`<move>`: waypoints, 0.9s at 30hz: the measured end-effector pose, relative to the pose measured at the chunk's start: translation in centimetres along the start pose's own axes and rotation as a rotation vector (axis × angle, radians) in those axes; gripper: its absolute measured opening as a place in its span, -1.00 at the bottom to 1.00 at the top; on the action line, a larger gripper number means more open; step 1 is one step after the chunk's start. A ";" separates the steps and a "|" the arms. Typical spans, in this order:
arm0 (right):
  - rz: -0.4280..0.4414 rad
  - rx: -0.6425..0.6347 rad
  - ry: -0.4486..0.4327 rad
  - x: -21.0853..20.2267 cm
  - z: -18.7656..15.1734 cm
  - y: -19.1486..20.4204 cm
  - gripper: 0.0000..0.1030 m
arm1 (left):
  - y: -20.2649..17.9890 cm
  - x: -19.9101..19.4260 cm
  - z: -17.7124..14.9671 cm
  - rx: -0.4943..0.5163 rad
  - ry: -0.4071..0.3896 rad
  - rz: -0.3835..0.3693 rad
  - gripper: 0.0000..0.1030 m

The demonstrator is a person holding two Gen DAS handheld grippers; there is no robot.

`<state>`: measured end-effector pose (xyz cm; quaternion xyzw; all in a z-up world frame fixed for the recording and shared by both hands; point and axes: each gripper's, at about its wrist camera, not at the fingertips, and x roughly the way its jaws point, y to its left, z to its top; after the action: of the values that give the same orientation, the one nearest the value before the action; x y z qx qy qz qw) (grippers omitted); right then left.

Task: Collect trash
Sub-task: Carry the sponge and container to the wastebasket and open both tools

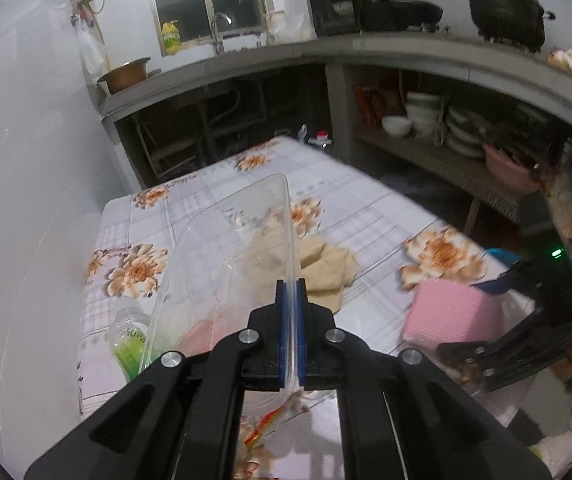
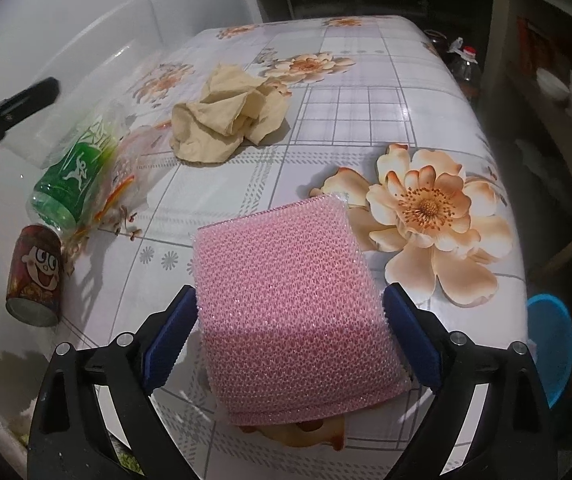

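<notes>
My left gripper [image 1: 291, 292] is shut on the rim of a clear plastic container [image 1: 222, 264] and holds it tilted above the table. My right gripper [image 2: 290, 300] is shut on a pink mesh sponge [image 2: 290, 304], which also shows in the left wrist view [image 1: 450, 314], low over the table's near edge. A crumpled beige cloth [image 2: 226, 116] lies mid-table, also seen behind the container [image 1: 326, 272]. A green plastic bottle [image 2: 74, 176] lies at the left with a clear wrapper [image 2: 126, 176] beside it. A red can [image 2: 36, 276] lies at the near left.
The table has a floral plastic cover [image 2: 366, 112] and stands against a white wall [image 1: 26, 160]. A blue bin [image 2: 552, 348] sits beyond the table's right edge. A concrete counter [image 1: 406, 52] with pots, bowls and shelves runs behind.
</notes>
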<state>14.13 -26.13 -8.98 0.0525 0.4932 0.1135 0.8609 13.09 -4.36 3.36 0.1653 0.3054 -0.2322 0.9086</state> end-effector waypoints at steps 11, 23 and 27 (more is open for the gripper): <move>-0.015 -0.001 -0.008 -0.6 -0.5 -0.2 0.61 | -2.2 -0.4 -0.2 -0.089 -0.003 -0.120 -0.93; -0.012 0.064 -0.032 -1.8 -1.3 -1.3 0.54 | -4.3 0.8 -1.1 -0.090 0.042 -0.164 -0.94; -0.007 0.108 -0.043 -2.5 -1.8 -2.3 0.54 | -4.7 0.7 -1.0 -0.077 0.042 -0.164 -0.93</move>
<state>11.67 -29.02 -8.27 0.0997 0.4802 0.0825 0.8676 10.61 -8.07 1.39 0.1094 0.3454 -0.2905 0.8856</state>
